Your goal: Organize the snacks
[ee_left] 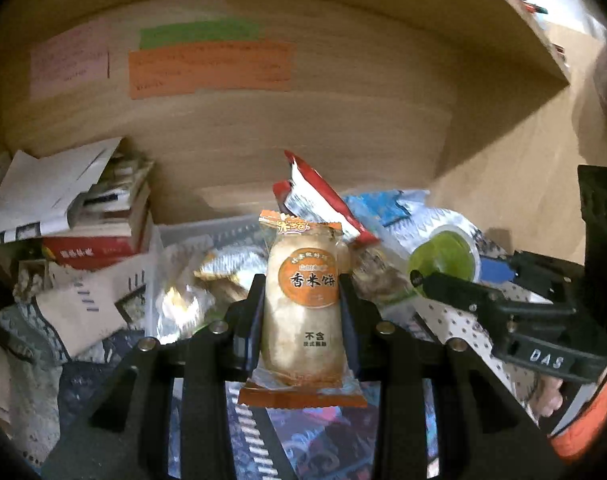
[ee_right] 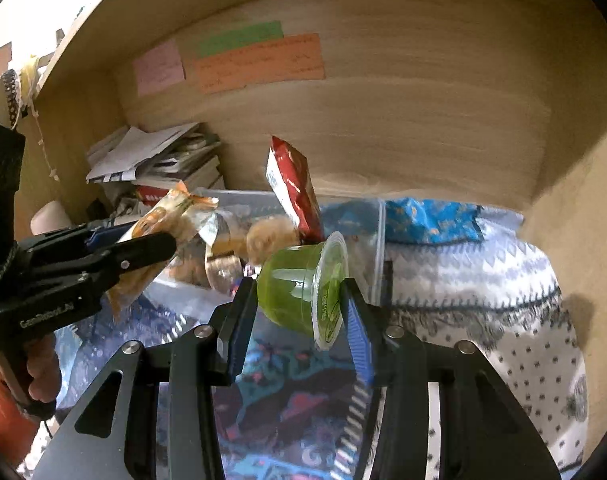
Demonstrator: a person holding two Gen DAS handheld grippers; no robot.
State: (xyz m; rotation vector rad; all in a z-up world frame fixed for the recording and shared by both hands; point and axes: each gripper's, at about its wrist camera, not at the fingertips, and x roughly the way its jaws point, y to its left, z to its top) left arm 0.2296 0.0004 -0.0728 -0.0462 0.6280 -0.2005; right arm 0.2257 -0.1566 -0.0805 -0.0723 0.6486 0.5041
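My left gripper [ee_left: 301,280] is shut on a rice cracker packet [ee_left: 303,304] with an orange label, held upright above the cloth; it also shows in the right wrist view [ee_right: 163,232]. My right gripper [ee_right: 299,284] is shut on a green jelly cup [ee_right: 295,288] lying on its side, lid to the right; the cup shows in the left wrist view [ee_left: 443,258]. Both hover in front of a clear plastic bin [ee_right: 377,240] that holds several wrapped snacks and an upright red packet [ee_right: 291,188].
This is a wooden shelf nook with coloured notes [ee_right: 259,64] on the back wall. A stack of books and papers [ee_left: 75,208] sits at the left. A blue packet [ee_right: 431,220] lies right of the bin on a patterned cloth [ee_right: 503,300].
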